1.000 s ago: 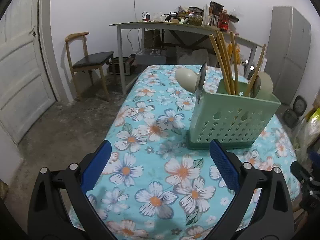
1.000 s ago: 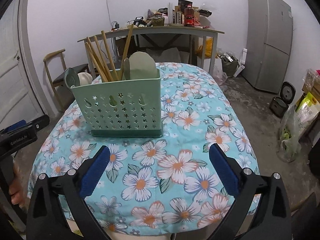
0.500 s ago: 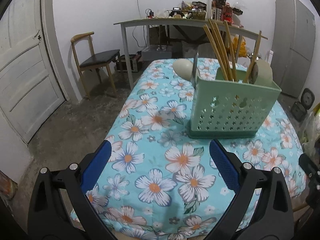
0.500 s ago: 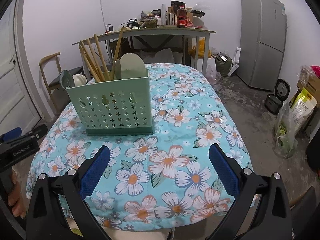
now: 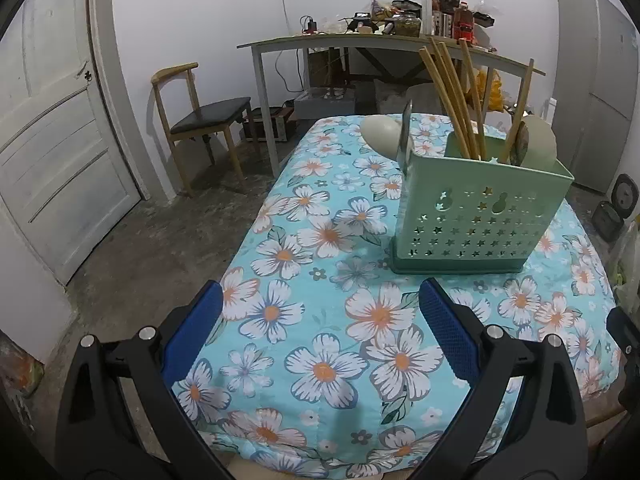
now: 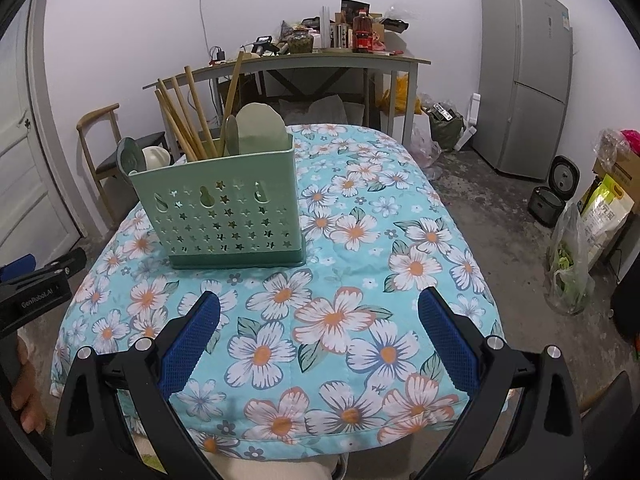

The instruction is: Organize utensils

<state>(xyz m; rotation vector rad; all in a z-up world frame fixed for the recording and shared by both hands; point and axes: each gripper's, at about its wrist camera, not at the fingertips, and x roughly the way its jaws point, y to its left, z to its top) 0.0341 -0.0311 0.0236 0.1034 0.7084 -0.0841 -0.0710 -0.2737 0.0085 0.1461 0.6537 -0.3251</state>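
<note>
A mint-green perforated utensil holder (image 5: pixel 476 216) (image 6: pixel 224 208) stands upright on the flowered blue tablecloth (image 5: pixel 328 320) (image 6: pixel 360 280). Wooden chopsticks (image 5: pixel 448 96) (image 6: pixel 184 120), pale spoons (image 5: pixel 380 134) (image 6: pixel 154 158) and a green spatula (image 6: pixel 260 128) stick out of it. My left gripper (image 5: pixel 320 330) hovers open over the cloth's near left part, short of the holder, with nothing between its fingers. My right gripper (image 6: pixel 318 332) hovers open over the near right part, also holding nothing. The left gripper's body (image 6: pixel 36 296) shows at the right wrist view's left edge.
Behind the table stand a cluttered grey desk (image 5: pixel 360 42) (image 6: pixel 320 60), a wooden chair (image 5: pixel 200 116), a white door (image 5: pixel 52 140) and a grey fridge (image 6: pixel 524 76). Bags and a small cooker (image 6: pixel 554 196) sit on the concrete floor at right. A bare foot (image 6: pixel 28 396) shows at lower left.
Both grippers have drawn back and up from the holder, so more of the table and floor shows. Both stay open.
</note>
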